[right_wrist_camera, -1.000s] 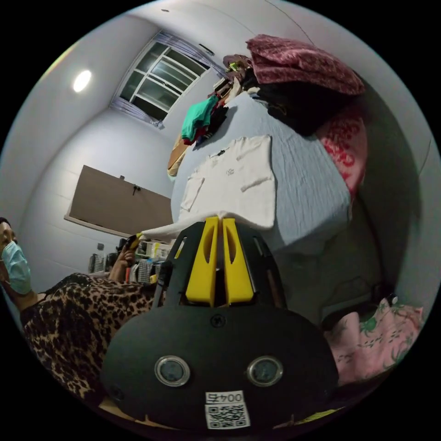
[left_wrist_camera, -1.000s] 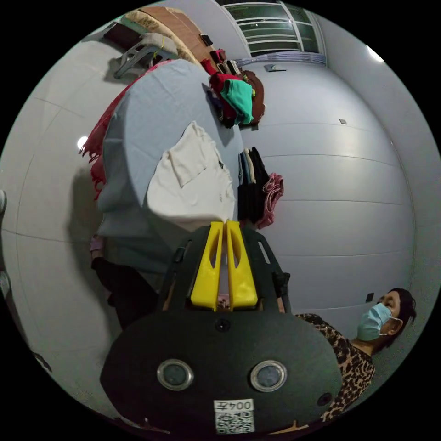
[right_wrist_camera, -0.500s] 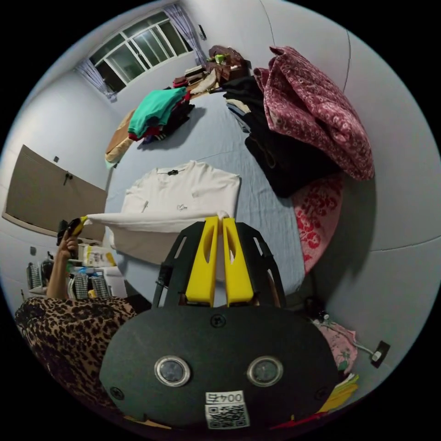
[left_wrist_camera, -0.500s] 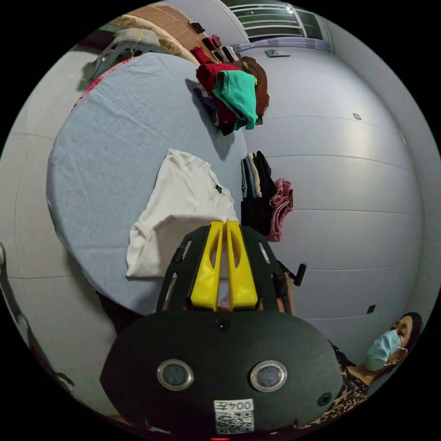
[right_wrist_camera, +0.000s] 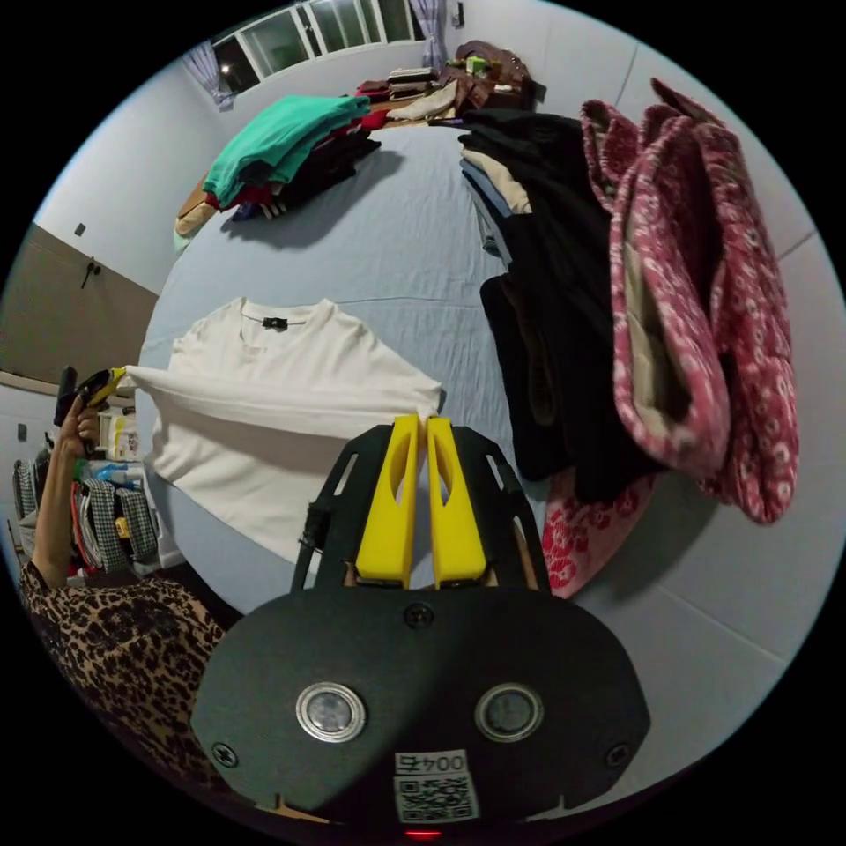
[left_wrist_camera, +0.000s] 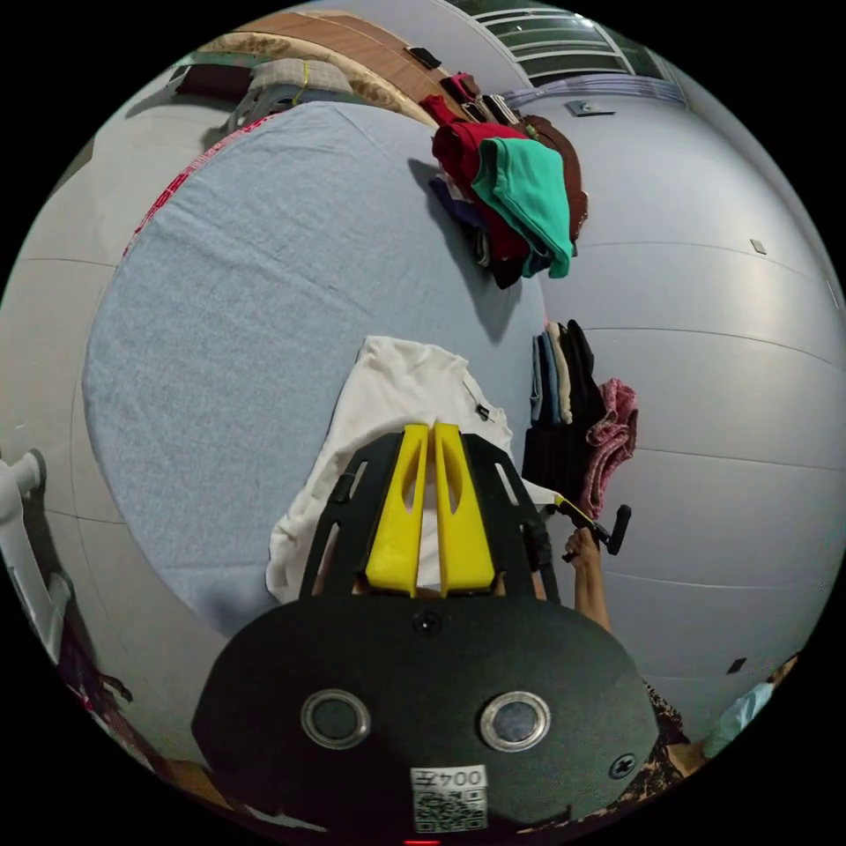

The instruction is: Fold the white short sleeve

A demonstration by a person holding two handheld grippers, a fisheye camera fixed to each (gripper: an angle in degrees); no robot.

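The white short-sleeve shirt (right_wrist_camera: 264,397) lies on a table under a pale blue cloth (right_wrist_camera: 388,256), collar towards the far side. Its lower edge is lifted and stretched taut between both grippers, above the shirt's body. My right gripper (right_wrist_camera: 421,420) is shut on one end of that edge. A hand holds my left gripper (right_wrist_camera: 104,385) shut on the other end. In the left gripper view, the left gripper (left_wrist_camera: 431,429) pinches the shirt (left_wrist_camera: 388,414) over the blue cloth (left_wrist_camera: 247,308), with the right gripper (left_wrist_camera: 568,507) beyond it to the right.
A pile of green and red clothes (right_wrist_camera: 282,141) sits at the far side of the table. A stack of dark folded clothes (right_wrist_camera: 564,308) topped by pink patterned fabric (right_wrist_camera: 696,291) stands close on the right. A leopard-print sleeve (right_wrist_camera: 115,652) is at the lower left.
Both grippers have carried the shirt's lower edge from off the table's near side up and over the shirt, towards the collar. Both stay shut on it.
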